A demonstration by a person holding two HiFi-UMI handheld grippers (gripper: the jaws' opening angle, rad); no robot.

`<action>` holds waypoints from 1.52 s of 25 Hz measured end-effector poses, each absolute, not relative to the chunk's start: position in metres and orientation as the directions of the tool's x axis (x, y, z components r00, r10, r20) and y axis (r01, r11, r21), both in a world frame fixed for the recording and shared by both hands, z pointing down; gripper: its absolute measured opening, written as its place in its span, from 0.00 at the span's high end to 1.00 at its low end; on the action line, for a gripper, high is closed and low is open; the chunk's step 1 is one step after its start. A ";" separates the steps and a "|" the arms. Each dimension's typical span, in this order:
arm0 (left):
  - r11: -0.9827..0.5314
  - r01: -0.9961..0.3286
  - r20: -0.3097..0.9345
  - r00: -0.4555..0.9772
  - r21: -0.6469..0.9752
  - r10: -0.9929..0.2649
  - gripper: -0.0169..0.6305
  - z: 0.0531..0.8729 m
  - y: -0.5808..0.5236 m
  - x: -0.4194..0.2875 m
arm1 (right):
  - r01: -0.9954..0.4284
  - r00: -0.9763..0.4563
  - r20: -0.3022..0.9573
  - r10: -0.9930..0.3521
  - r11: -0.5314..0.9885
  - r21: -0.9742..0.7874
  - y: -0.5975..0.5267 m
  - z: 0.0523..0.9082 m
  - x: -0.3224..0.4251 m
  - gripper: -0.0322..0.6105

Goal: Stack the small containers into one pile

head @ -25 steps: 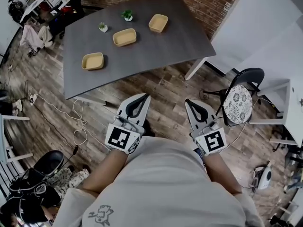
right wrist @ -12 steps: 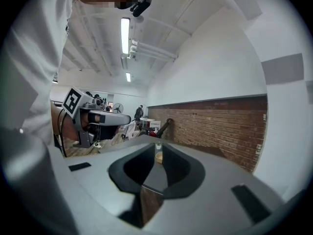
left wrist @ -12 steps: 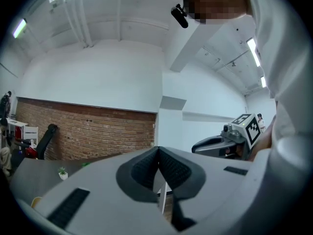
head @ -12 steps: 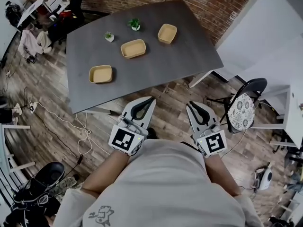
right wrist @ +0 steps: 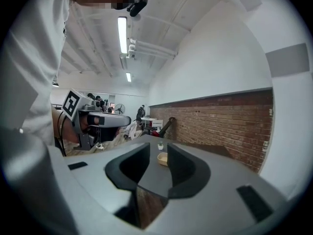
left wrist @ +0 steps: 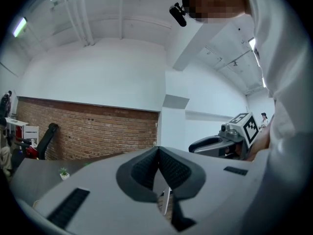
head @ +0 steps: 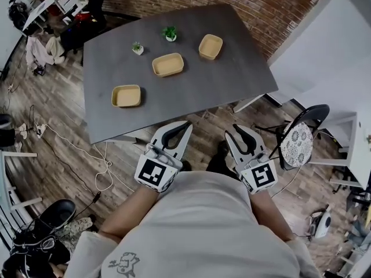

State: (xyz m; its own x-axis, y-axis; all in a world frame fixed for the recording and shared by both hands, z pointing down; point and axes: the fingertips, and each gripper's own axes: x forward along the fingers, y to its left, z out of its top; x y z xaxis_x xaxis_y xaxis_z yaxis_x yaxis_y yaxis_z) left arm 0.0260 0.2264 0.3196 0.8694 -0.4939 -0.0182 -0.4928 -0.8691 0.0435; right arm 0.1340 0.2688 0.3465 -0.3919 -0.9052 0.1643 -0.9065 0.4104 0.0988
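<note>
- the three small containers sit apart on the grey table (head: 197,91). from the middle container (head: 168,65), a second container (head: 126,95) lies toward 8 o'clock and a third container (head: 210,46) toward 2 o'clock. none touches another.
- i judge the task not yet begun: there is no pile, nothing is lifted, and every stacking move is left to do.
- two small plants (head: 137,48) stand on the table at 10 and 12 o'clock of the middle container, clear of all three.
- my left gripper (head: 184,124) has its fingers pressed together with nothing between them.
- my right gripper (head: 239,130) has just been opening its jaws. they stand apart and empty, and through the gap i see only the tabletop with one container and a plant far off.
- both grippers hang at the table's 6 o'clock, off its near edge above the wooden floor (head: 69,143), well apart from the containers.
- the containers look empty from here, though they are too small to be sure.
- the left gripper view shows none of them, only the table's edge and one plant.
- my own torso covers the lower head view, and a chair (head: 298,135) at 3 o'clock is partly cut off behind the right gripper.
</note>
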 end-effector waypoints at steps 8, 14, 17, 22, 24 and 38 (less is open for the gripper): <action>-0.835 -0.548 0.005 0.836 0.036 -0.549 0.96 0.323 0.189 0.045 | -0.868 -0.476 0.159 -0.865 0.491 0.072 0.216 0.353 0.153 0.75; -0.787 -0.616 0.047 0.788 0.047 -0.614 0.96 0.332 0.145 0.070 | -0.827 -0.544 0.165 -0.823 0.559 0.056 0.161 0.360 0.183 0.74; -0.769 -0.637 0.079 0.770 0.052 -0.633 0.96 0.341 0.126 0.091 | -0.807 -0.575 0.169 -0.800 0.589 0.043 0.139 0.363 0.203 0.73; -0.745 -0.665 0.077 0.746 0.050 -0.661 0.96 0.335 0.091 0.138 | -0.777 -0.618 0.174 -0.767 0.630 0.019 0.103 0.366 0.243 0.71; -0.736 -0.675 0.091 0.737 0.047 -0.670 0.96 0.337 0.081 0.155 | -0.764 -0.635 0.175 -0.753 0.645 0.006 0.092 0.367 0.261 0.71; -0.703 -0.711 0.108 0.701 0.032 -0.705 0.96 0.338 0.041 0.244 | -0.728 -0.679 0.155 -0.718 0.686 -0.012 0.051 0.360 0.353 0.70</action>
State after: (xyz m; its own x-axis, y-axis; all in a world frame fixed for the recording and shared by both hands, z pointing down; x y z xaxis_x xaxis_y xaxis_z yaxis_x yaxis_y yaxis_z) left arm 0.2438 0.0405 0.3381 0.7013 -0.7046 0.1080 -0.7108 -0.7026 0.0324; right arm 0.3525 0.0507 0.3601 -0.6791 -0.7175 0.1548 -0.7275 0.6859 -0.0123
